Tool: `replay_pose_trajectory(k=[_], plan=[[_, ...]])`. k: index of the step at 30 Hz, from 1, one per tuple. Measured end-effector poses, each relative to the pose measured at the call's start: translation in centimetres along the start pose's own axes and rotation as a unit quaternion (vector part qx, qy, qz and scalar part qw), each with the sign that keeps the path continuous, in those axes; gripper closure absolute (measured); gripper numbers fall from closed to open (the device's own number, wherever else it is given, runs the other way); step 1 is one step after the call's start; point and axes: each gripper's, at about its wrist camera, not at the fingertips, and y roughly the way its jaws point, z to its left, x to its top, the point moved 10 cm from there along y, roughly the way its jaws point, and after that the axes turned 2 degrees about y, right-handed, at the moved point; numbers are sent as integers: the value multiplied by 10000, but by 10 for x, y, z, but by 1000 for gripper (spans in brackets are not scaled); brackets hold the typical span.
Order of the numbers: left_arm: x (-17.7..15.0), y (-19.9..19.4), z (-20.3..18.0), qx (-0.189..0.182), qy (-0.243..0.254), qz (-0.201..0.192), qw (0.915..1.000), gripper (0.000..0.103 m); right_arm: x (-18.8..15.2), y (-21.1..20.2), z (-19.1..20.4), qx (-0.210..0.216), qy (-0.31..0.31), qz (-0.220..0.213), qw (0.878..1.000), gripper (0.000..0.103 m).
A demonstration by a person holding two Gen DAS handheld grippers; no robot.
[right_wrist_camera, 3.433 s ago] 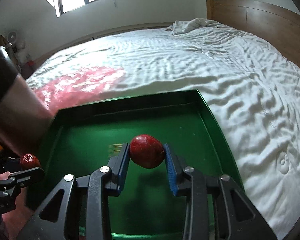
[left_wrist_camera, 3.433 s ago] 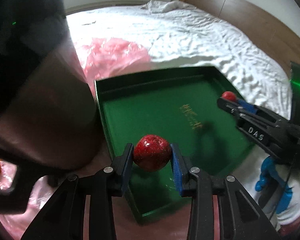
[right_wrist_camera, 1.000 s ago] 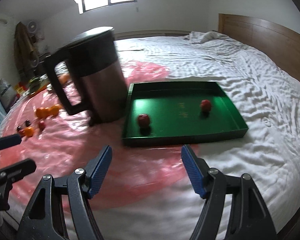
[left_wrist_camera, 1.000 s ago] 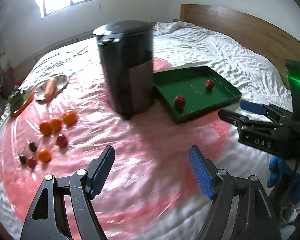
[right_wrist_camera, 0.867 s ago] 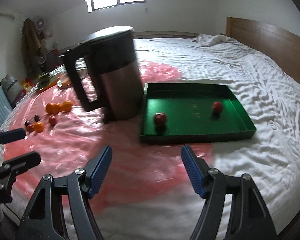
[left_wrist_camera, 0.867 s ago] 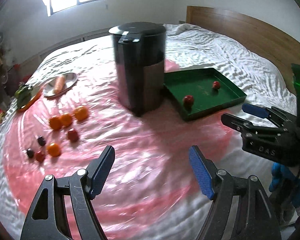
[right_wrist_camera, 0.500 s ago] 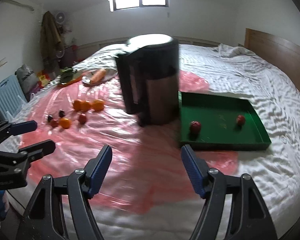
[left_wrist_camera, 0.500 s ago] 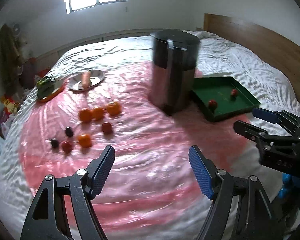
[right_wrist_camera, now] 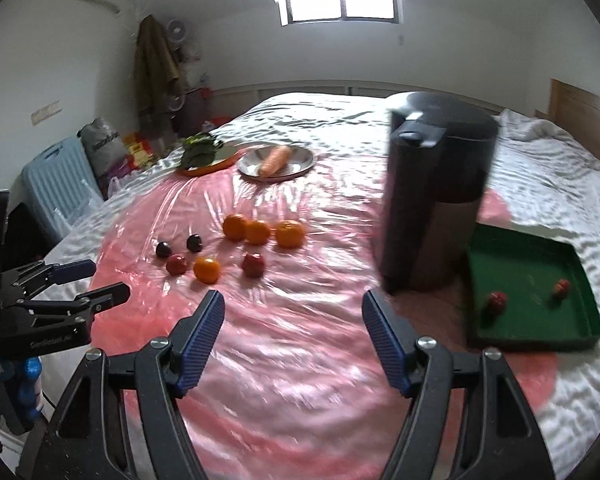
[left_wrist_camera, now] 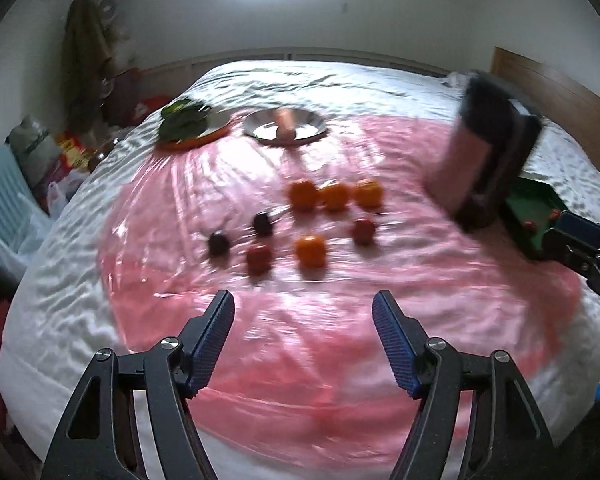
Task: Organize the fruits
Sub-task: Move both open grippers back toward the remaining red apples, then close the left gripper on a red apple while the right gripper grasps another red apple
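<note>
In the left wrist view, your left gripper (left_wrist_camera: 303,340) hangs over the pink plastic sheet (left_wrist_camera: 440,292) with its jaws spread and nothing between them; they have just been closing a little. Ahead, the loose fruit sits in a tight cluster: three oranges (left_wrist_camera: 334,195) in a row, a fourth orange (left_wrist_camera: 310,250) nearer you, two red fruits (left_wrist_camera: 259,259) and two dark plums (left_wrist_camera: 263,223). That crowding is the risk. If you come in fast with jaws this wide, one pad may nudge a neighbour and send it rolling across the slick, rippled sheet. The picture is smeared, so judge the gap carefully. The green tray (left_wrist_camera: 534,206) lies far right, partly behind the dark kettle (left_wrist_camera: 490,160), which could catch a careless carry.

In the right wrist view, your right gripper (right_wrist_camera: 293,336) is likewise spread and empty. The fruit reads clearer here: round, smooth, glossy, small enough to slip if pinched off-centre. The tray (right_wrist_camera: 580,276) holds two red fruits (right_wrist_camera: 497,300), lying apart on its floor just beside the kettle (right_wrist_camera: 436,200). Your left gripper (right_wrist_camera: 100,280) shows at the left edge, close to the cluster, so both tools could crowd each other.
</note>
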Motion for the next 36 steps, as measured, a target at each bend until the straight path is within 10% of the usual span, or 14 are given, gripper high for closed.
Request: replay_pose_trajectory(k=[17, 36], plan=[[15, 82, 49, 36, -241, 234, 9994, 51, 15, 144, 38, 856, -381, 645, 9935, 12], [14, 131, 49, -339, -236, 1032, 9938, 62, 11, 188, 43, 641, -266, 1309, 9890, 28]])
